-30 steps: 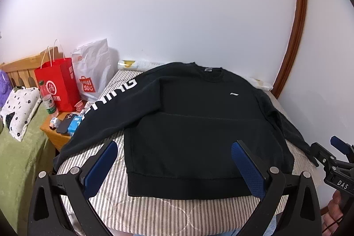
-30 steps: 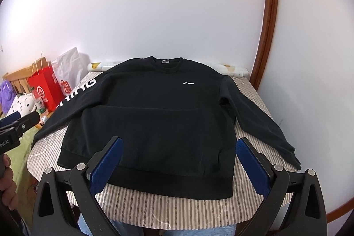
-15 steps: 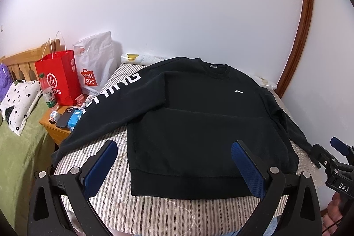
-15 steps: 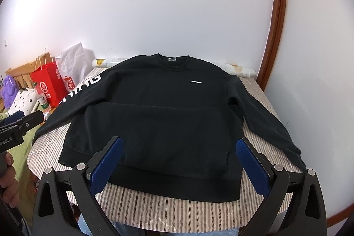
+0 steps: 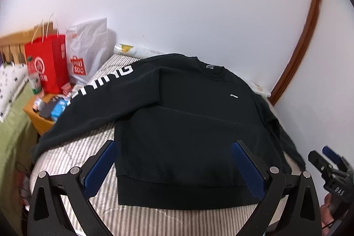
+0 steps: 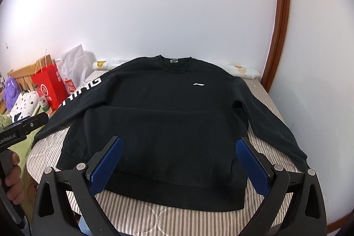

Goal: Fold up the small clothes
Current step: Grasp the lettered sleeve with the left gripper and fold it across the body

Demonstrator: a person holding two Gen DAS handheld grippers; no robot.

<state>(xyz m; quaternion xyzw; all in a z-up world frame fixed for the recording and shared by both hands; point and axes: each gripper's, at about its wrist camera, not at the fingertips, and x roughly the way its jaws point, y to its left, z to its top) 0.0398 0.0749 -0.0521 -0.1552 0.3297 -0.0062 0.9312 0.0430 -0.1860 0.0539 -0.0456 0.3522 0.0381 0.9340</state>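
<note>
A black sweatshirt [image 5: 183, 129] lies flat and face up on a striped bed [image 5: 70, 147], collar toward the wall, both sleeves spread out. White letters run down its left sleeve [image 5: 104, 83]. It also shows in the right wrist view [image 6: 166, 121]. My left gripper [image 5: 174, 147] is open and empty, held above the hem. My right gripper [image 6: 177, 143] is open and empty, also above the hem. The right gripper shows at the right edge of the left wrist view [image 5: 327, 160]. The left gripper's body shows at the left edge of the right wrist view [image 6: 26, 123].
A red paper bag [image 5: 46, 65] and a white shopping bag [image 5: 88, 52] stand left of the bed, with a small wooden side table [image 5: 42, 112] holding clutter. A white wall is behind and a wooden door frame [image 5: 305, 37] at right.
Both grippers have moved forward, closer to the sweatshirt, and the left view has swung slightly left. Both stay open; the sweatshirt has not moved.
</note>
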